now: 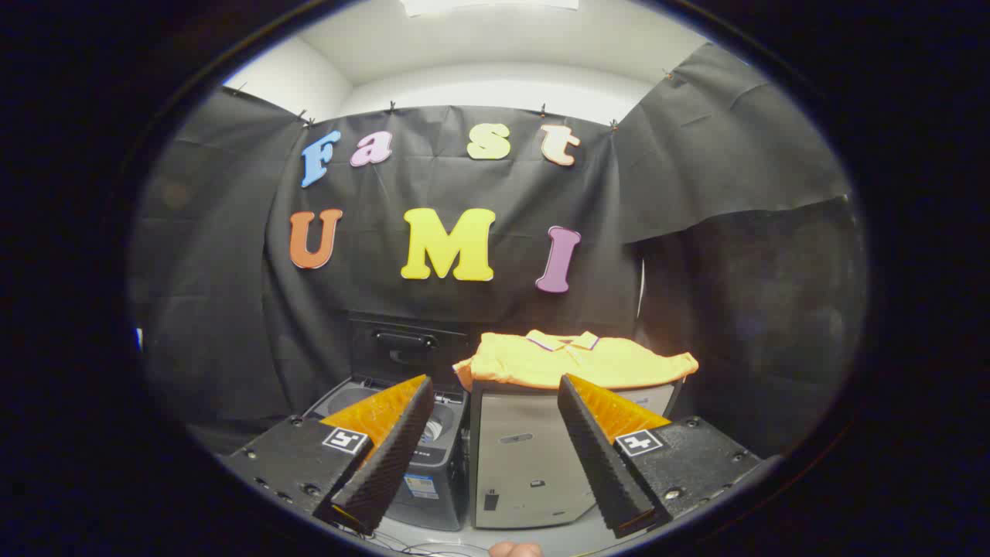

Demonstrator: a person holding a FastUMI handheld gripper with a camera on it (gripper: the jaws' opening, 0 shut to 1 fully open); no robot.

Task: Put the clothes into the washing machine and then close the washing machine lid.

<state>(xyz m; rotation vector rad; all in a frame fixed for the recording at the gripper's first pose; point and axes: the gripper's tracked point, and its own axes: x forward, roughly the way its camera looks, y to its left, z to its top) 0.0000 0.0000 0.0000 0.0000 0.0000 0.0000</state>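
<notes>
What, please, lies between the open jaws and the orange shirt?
In the gripper view, nothing: the gripper is open, and the orange polo shirt lies beyond it atop a grey cabinet.

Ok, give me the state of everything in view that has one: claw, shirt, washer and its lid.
Claw: open, fingers spread, holding nothing.
Shirt: folded, lying on top of the grey cabinet, beyond the fingers, not yet in the washer.
Washer: beside the cabinet, behind one finger, tub uncovered.
Lid: raised, standing upright behind the tub.
</notes>
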